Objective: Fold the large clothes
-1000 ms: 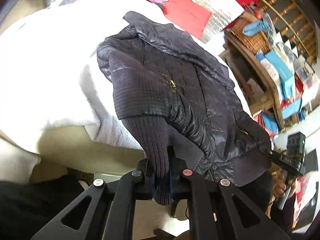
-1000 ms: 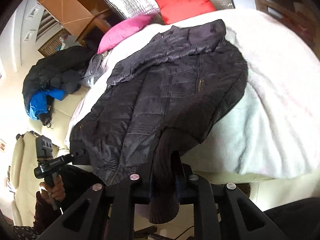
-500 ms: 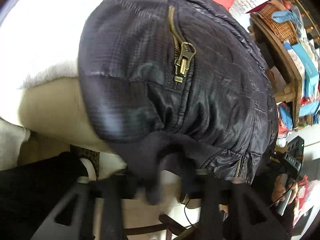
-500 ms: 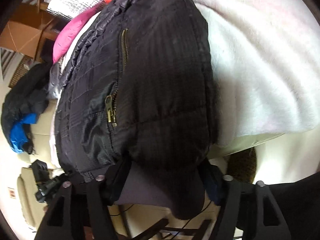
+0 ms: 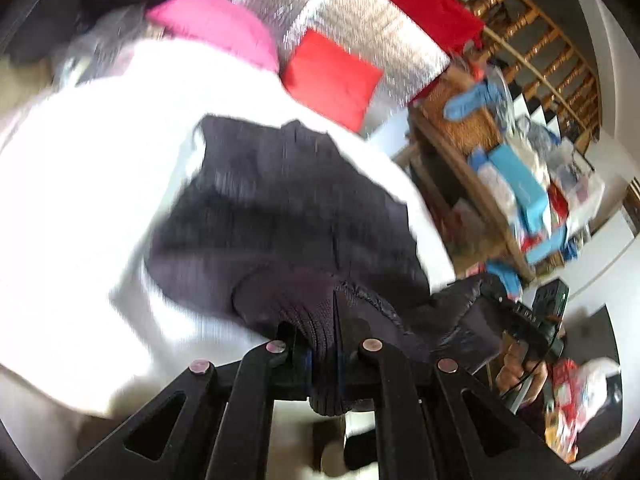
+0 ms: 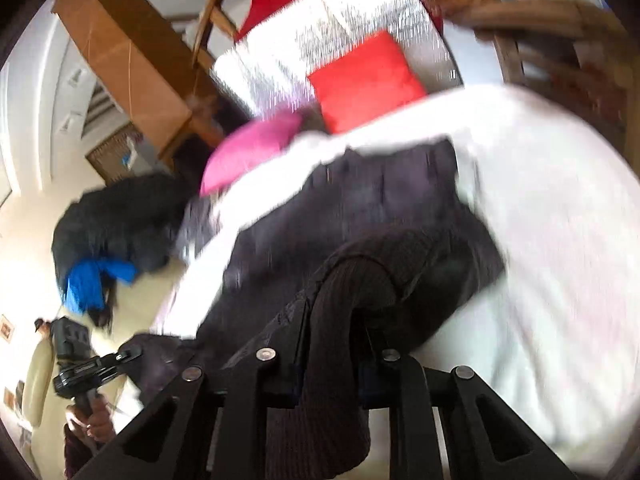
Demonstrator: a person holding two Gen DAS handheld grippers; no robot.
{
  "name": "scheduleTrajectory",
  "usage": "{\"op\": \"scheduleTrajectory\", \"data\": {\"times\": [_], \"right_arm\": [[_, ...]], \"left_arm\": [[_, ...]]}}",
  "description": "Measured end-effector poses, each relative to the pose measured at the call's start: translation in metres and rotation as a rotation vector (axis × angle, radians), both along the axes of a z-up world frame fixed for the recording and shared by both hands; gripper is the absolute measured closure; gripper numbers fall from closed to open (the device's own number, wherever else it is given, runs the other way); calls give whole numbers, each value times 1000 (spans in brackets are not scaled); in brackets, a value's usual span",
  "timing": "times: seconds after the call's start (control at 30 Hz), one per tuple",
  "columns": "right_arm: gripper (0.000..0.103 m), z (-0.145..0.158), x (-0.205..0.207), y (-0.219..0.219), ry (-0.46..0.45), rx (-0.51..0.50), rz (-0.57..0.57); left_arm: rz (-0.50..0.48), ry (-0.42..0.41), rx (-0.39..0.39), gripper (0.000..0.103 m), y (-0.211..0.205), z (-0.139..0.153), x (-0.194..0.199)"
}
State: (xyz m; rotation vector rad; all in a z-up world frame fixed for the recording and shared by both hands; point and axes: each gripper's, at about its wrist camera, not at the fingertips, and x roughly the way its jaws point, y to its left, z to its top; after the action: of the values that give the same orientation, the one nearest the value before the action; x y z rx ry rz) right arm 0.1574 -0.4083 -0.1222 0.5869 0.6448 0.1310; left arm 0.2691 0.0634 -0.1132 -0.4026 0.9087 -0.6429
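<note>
My left gripper (image 5: 324, 354) is clamped on the jacket's (image 5: 280, 208) ribbed hem. The jacket lies on the white blanket (image 5: 92, 184), its near edge lifted between my tongs. My right gripper (image 6: 332, 376) is closing on the ribbed cuff (image 6: 344, 304) between its jaws.

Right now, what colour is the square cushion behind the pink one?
Red. The square cushion shows best in the right wrist view, leaning on a silvery backrest.

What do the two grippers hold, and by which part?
Both hold the dark quilted jacket by its ribbed knit edge: left gripper, right gripper, its jaws closing.
</note>
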Motion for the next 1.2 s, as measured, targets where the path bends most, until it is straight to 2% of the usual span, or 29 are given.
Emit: {"op": "scheduleTrajectory", "data": {"times": [0.13,0.2,0.33,0.43,0.53,0.6,0.7,0.77,0.8,0.87,0.93,0.97,1.0,1.03,1.07,1.1,1.17,1.2], "right_arm": [[84,29,67,-19,-38,16,-69],[84,40,122,-28,-51,-4,-103],[84,40,228,-46,-49,-40,-154],[84,22,300,-59,-13,-63,-193],[84,-16,354,-69,51,-74,-211],[85,-39,384,-74,82,-89,-213],[84,-64,416,-81,101,-57,-229],[84,-80,432,-87,135,-14,-231],[82,-92,439,-93,173,39,-230],[78,-106,438,-106,182,178,-224],[66,-115,429,-125,152,392,-200],[48,-120,422,-135,134,525,-182],[31,-123,414,-142,105,639,-165],[28,-122,406,-147,79,702,-161],[23,-117,393,-152,45,747,-167],[19,-108,378,-156,15,743,-172],[18,-88,351,-157,-16,676,-178],[18,-78,337,-157,-21,624,-185]], "left_arm": [[42,-36,-9,95,-17,29,84],[65,-56,16,95,-32,41,139],[103,-65,44,95,-57,43,239],[121,-35,77,95,-80,12,305],[141,19,119,95,-95,-33,355],[159,53,117,95,-99,-58,380],[199,74,75,95,-94,-90,405],[224,69,60,94,-93,-105,413],[226,65,66,92,-95,-111,414],[227,62,67,91,-97,-121,414],[223,71,33,90,-93,-120,411],[220,87,3,89,-90,-118,410],[229,120,-44,80,-83,-114,407],[247,131,-73,57,-76,-108,403],[285,112,-103,42,-68,-97,395],[326,64,-127,20,-59,-83,382],[354,-29,-167,16,-41,-54,358],[350,-48,-155,16,-37,-42,342]]}}
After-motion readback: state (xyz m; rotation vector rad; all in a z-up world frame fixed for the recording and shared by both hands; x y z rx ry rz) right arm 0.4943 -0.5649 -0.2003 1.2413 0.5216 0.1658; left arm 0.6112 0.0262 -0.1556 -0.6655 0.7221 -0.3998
